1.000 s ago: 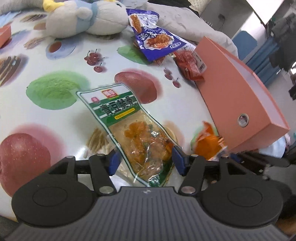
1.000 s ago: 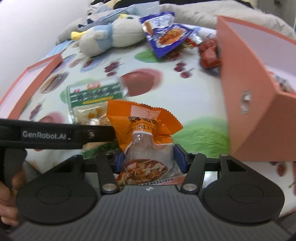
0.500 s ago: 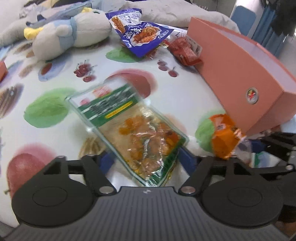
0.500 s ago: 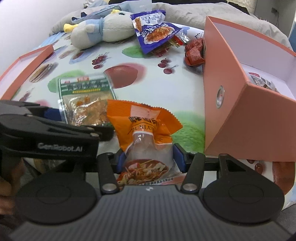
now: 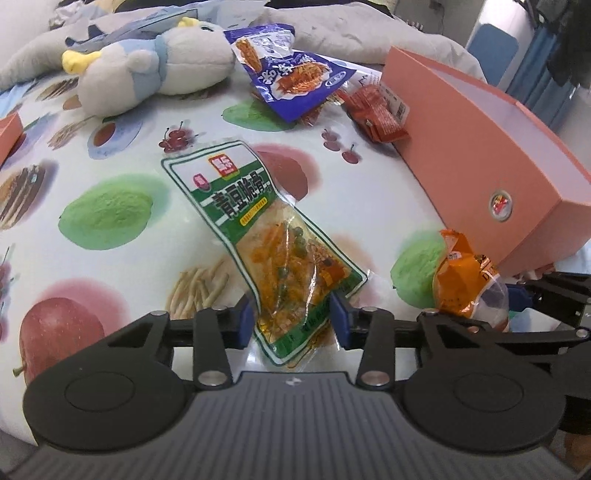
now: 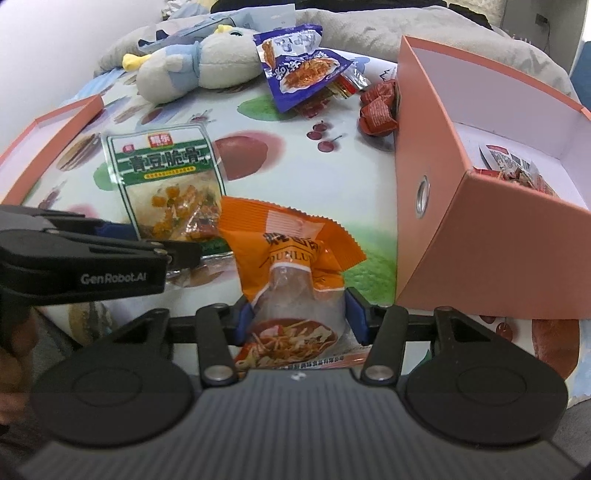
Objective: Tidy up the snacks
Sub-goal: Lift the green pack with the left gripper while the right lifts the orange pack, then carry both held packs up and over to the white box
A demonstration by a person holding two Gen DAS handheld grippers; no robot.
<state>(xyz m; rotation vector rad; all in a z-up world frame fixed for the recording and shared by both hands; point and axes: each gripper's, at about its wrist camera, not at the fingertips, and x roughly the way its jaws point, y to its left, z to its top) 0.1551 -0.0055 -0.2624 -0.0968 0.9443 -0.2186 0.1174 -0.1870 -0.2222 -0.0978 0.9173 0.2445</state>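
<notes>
My left gripper is shut on the near end of a green snack pack, which also shows in the right wrist view, lifted off the cloth. My right gripper is shut on an orange snack pack, seen at the right of the left wrist view. The open pink box stands just right of it, with small red packets inside. A blue snack bag and red packets lie at the far side.
A plush toy lies far left on the fruit-print tablecloth. The pink box lid lies at the left edge. Grey bedding is behind. The left gripper body sits left of the orange pack.
The left gripper has closed on the green pack and lifted its near end. The right gripper holds the orange pack, shifted slightly nearer the box.
</notes>
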